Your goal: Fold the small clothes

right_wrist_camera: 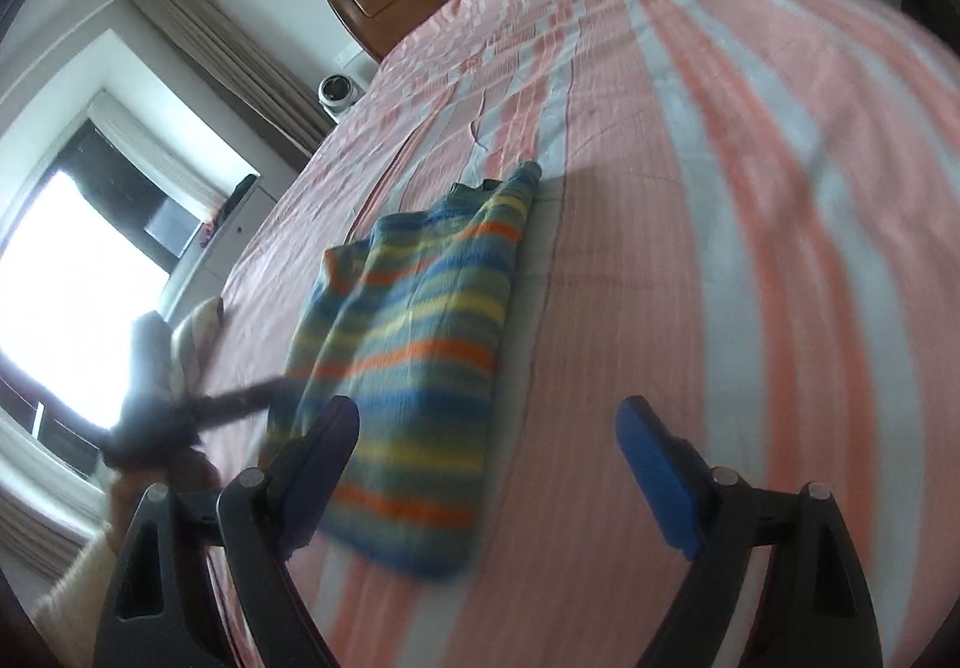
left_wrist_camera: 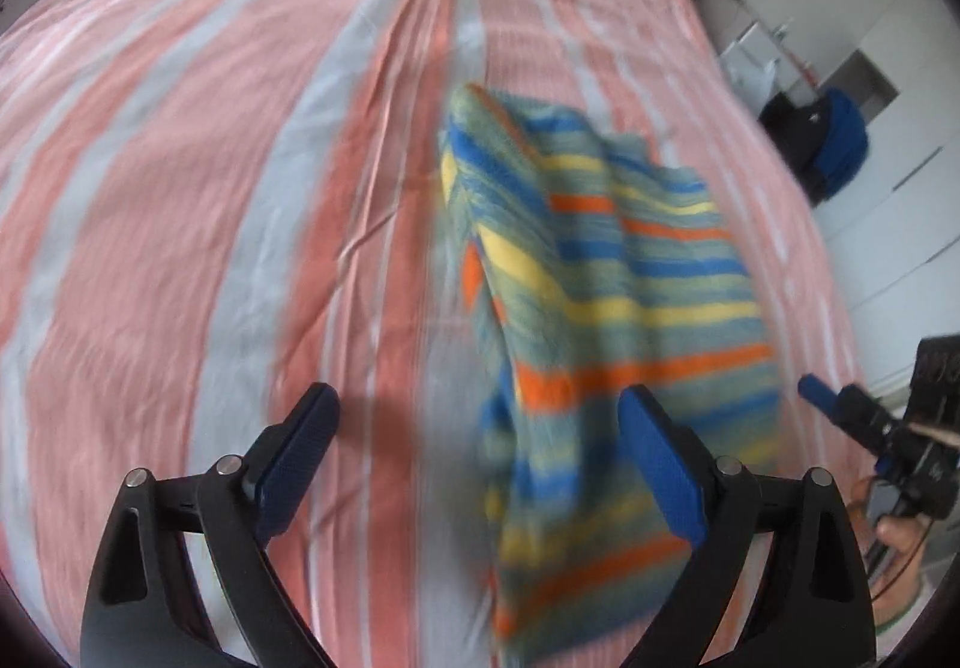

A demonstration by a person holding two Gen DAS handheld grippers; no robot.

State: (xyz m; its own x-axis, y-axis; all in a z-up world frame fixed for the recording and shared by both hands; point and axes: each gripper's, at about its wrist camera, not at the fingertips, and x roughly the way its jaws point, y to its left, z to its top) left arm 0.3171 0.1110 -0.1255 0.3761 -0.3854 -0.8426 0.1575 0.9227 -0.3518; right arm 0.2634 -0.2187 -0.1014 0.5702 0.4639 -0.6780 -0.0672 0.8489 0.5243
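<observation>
The striped blue, yellow and orange knit garment [left_wrist_camera: 600, 272] lies partly folded on the pink-and-white striped bed [left_wrist_camera: 180, 188]; both the left gripper [left_wrist_camera: 480, 434] and right gripper [right_wrist_camera: 486, 440] hang with jaws wide, holding nothing; next likely calls for pinching an edge to fold again.

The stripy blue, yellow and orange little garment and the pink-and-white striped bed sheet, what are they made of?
The stripy blue, yellow and orange garment looks like soft, matte knitted cloth: it slumps in floppy folds, though blur hides the weave. The pink-and-white striped bed sheet looks like thin woven fabric, probably cotton: it shows fine creases and no shine.
</observation>
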